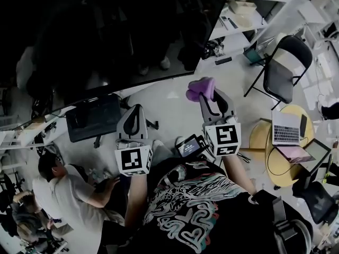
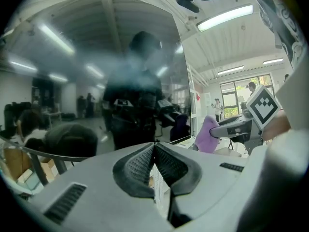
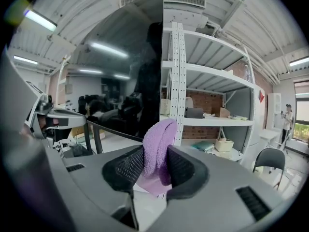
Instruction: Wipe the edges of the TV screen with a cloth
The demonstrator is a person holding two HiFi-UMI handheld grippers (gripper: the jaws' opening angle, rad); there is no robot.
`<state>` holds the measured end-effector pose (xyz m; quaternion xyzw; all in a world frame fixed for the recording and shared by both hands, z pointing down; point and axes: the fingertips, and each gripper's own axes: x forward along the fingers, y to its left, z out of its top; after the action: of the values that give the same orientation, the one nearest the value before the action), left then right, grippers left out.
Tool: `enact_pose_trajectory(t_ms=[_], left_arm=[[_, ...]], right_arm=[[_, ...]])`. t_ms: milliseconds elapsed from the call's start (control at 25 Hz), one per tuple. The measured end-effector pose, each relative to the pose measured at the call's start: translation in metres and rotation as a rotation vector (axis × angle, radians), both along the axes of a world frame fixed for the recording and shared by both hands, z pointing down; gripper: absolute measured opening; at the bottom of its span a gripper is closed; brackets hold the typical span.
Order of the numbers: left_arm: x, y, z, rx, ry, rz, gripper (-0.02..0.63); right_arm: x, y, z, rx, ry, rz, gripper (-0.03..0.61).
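A large dark TV screen [image 1: 106, 30] fills the upper left of the head view; its lower edge runs diagonally above both grippers. A purple cloth [image 1: 200, 89] is pinched in my right gripper [image 1: 204, 93], just below and right of the screen's lower right corner. In the right gripper view the cloth [image 3: 157, 146] stands up between the jaws, with the screen's right edge [image 3: 161, 57] straight ahead. My left gripper [image 1: 135, 115] is shut with nothing in it, pointing at the screen's glass [image 2: 96, 81]. The cloth [image 2: 208, 135] shows at its right.
A white shelf rack [image 3: 203, 81] stands right of the screen. A black folding chair [image 1: 283, 67], a round yellow table [image 1: 265, 142] with laptops, and a seated person [image 1: 69, 189] at lower left surround me. A black office chair [image 1: 92, 118] sits under the screen.
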<state>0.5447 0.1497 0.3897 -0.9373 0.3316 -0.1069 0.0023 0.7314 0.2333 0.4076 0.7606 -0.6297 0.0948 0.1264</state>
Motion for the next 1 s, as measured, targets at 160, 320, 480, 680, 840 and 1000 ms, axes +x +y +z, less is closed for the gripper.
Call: enact_pose_trajectory(t_ms=[160,320,480,680,840,1000], left_arm=[[0.009,-0.005,0.002,0.005,-0.001,-0.001,0.018],[0.016,-0.01,0.004,0.014,-0.004,0.004,0.018],[0.016,-0.019,0.006,0.013,-0.001,-0.004,0.018],[0.011,-0.033,0.007,0.013,0.0,-0.023,0.018],[0.014,-0.039,0.008,0.013,0.002,-0.023,0.018],[0.016,-0.043,0.01,0.011,0.003,-0.024,0.018]], right_arm=[[0.004,-0.005,0.003,-0.01,0.003,-0.006,0.155],[0.007,-0.011,0.006,-0.018,0.011,-0.009,0.155],[0.005,-0.023,0.008,-0.028,0.025,-0.025,0.155],[0.001,-0.039,0.009,-0.03,0.038,-0.043,0.155],[0.001,-0.047,0.01,-0.026,0.043,-0.054,0.155],[0.005,-0.05,0.015,-0.039,0.042,-0.048,0.155]])
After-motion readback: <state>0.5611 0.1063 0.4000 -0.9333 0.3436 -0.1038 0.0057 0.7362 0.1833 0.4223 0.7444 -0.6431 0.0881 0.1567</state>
